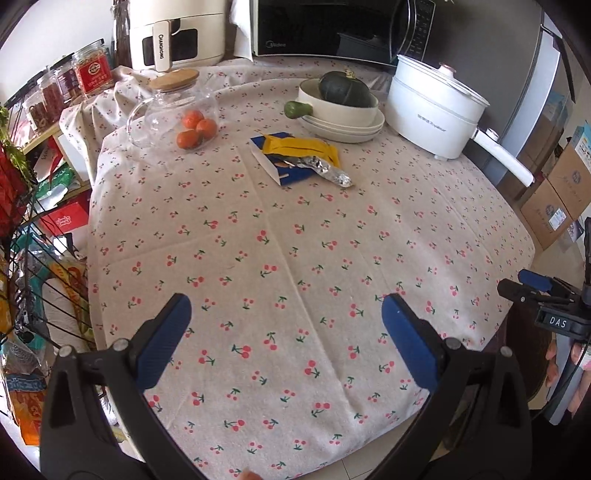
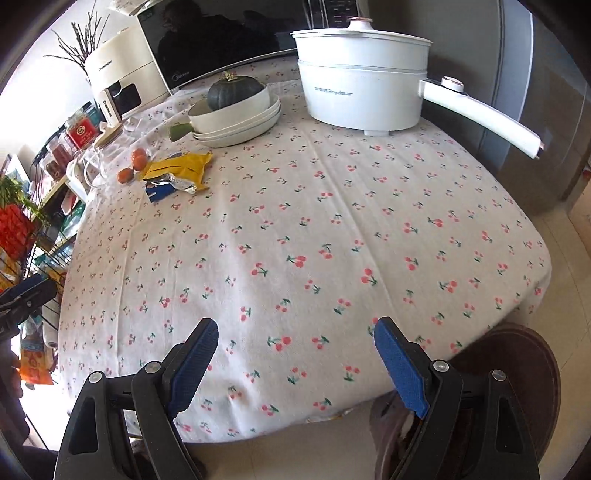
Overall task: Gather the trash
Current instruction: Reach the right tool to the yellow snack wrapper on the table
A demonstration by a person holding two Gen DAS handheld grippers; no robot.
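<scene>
Kitchen corner, table draped in a soft woven cloth (image 1: 295, 258), pale with small red cherry prints and faint fold creases crossing it. Along the far edge stand a glossy black microwave (image 1: 325, 29), a cream air fryer (image 1: 177, 33) and a smooth white electric pot (image 1: 432, 107) with a long straight handle sticking out toward the fridge side. Beside the pot, stacked off-white dishes (image 1: 343, 118) hold a dark green ribbed squash (image 1: 345, 90). Clear glass jug (image 1: 173, 107) with a round wooden lid; three oranges (image 1: 194, 129) just beside it.

Trash sits as one small pile on the far half of the cloth, between the oranges and the dishes: a flat blue carton (image 1: 284, 162), a crinkly yellow wrapper (image 1: 301, 147) lying on top of it, and a crumpled silver foil strip (image 1: 325, 171) touching both. In the left wrist view the carton's long axis runs diagonally, from far-left to near-right, and the foil trails off to the right. The right wrist view shows the same pile (image 2: 177, 173) at far left.

Left gripper (image 1: 286, 317): jaws spread wide, blue ribbed pads, nothing between them, hovering over the near cloth, well apart from the pile. Right gripper (image 2: 295, 343): jaws likewise wide apart and empty, above the near table edge.
</scene>
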